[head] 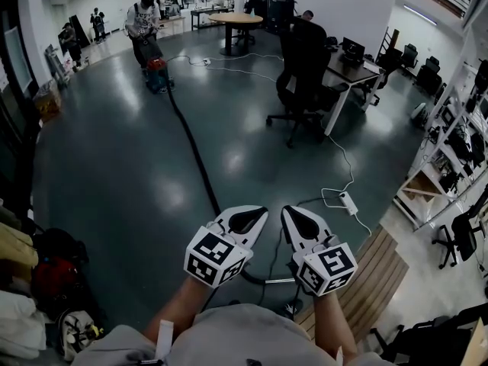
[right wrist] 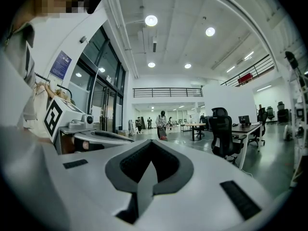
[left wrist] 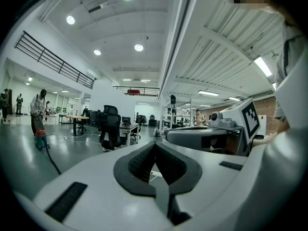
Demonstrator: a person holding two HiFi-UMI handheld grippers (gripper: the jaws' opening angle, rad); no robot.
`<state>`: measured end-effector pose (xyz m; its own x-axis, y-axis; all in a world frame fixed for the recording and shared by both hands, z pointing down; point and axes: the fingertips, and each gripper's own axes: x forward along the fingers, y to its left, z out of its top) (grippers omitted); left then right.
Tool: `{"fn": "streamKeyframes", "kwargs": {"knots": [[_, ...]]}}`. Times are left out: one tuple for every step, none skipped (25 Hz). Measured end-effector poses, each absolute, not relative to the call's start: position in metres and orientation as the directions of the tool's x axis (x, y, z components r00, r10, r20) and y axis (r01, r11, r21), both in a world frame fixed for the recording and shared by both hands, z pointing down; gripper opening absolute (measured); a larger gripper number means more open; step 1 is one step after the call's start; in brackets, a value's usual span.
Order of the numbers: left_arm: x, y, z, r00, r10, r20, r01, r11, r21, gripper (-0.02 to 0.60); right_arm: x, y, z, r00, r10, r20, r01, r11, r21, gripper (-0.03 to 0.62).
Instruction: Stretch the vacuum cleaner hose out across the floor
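A long black vacuum hose (head: pixel 192 148) runs in a nearly straight line over the dark floor, from the red-and-blue vacuum cleaner (head: pixel 157 75) far off to a spot just below my grippers, where it curves right (head: pixel 263 279). A person (head: pixel 143 21) stands bent over the vacuum. My left gripper (head: pixel 249 219) and right gripper (head: pixel 300 223) hover side by side above the near hose end, both shut and empty. The hose (left wrist: pixel 52 160) and the vacuum (left wrist: pixel 41 140) also appear at the left of the left gripper view. The right gripper view shows the person (right wrist: pixel 161 124) far away.
A black office chair (head: pixel 303 75) and a desk (head: pixel 352 67) stand right of the hose. A white power strip (head: pixel 348 202) with its cable lies near a wooden pallet (head: pixel 370 277). Bags (head: pixel 53 273) lie at lower left, shelving (head: pixel 450 155) at right, a round table (head: pixel 236 20) far back.
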<state>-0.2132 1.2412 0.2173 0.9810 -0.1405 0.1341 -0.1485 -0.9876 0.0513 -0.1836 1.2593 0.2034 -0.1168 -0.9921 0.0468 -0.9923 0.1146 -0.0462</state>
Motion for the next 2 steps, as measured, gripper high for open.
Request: {"fn": "streamKeyframes", "kwargs": {"knots": [[-0.2123,1.2409,0.2173,0.981,-0.14,0.134,-0.148,-0.988,0.05,0.009,-0.1831,1.2589,0.2035,-0.117,-0.992,0.046,-0.992,0.115,-0.046,0.006],[-0.2113,1.2406,0.2173,0.981,-0.139,0.134,-0.147,-0.988,0.049,0.009,-0.1825,1.2585,0.2035,-0.117,-0.992,0.046,-0.992,0.115,-0.046,0.006]]}}
